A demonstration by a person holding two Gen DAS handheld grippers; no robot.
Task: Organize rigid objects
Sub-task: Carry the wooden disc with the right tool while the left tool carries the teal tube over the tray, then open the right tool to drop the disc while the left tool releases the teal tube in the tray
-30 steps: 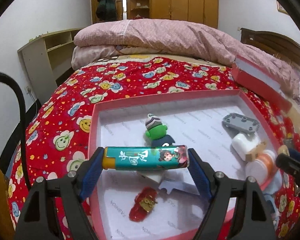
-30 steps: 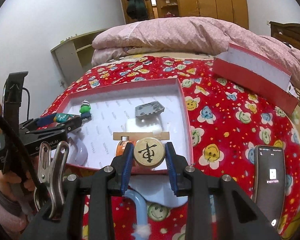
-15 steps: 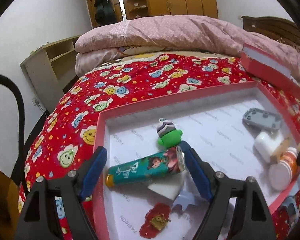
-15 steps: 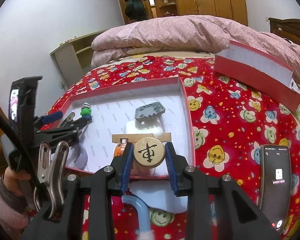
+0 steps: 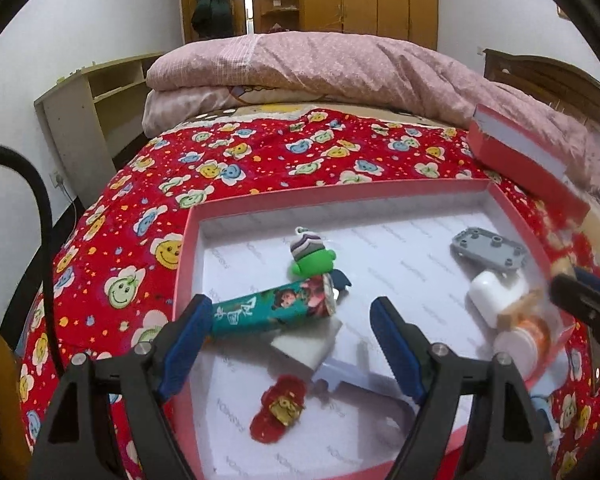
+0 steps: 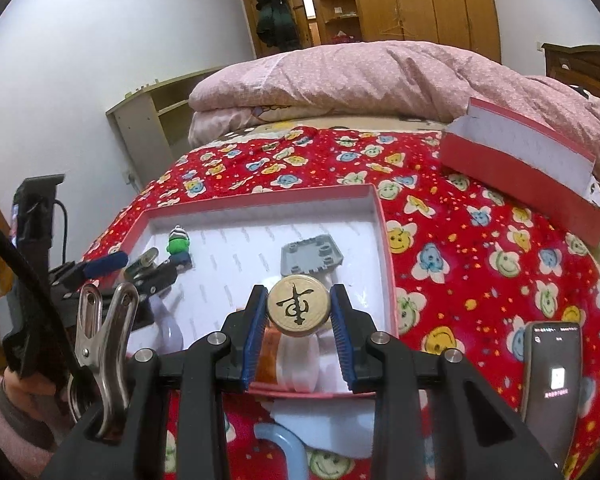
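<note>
The left tool (image 5: 290, 322) stands apart over the pink tray (image 5: 182, 264), its tube (image 5: 274, 308) lying loose inside by the tray's left wall, one end on a white block (image 5: 306, 346), touching the green figure (image 5: 312, 258). The right tool (image 6: 298, 312) is clamped on a wooden disc (image 6: 298, 305) above the tray's near edge. I'd lower that disc onto bare floor short of the grey plate (image 6: 311, 259), then part the jaws gently, clear of the bottle (image 6: 274, 356) below.

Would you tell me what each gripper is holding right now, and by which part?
The right gripper clamps a round wooden chess piece by its rim. The left gripper holds nothing; the teal tube lies released in the box.
</note>
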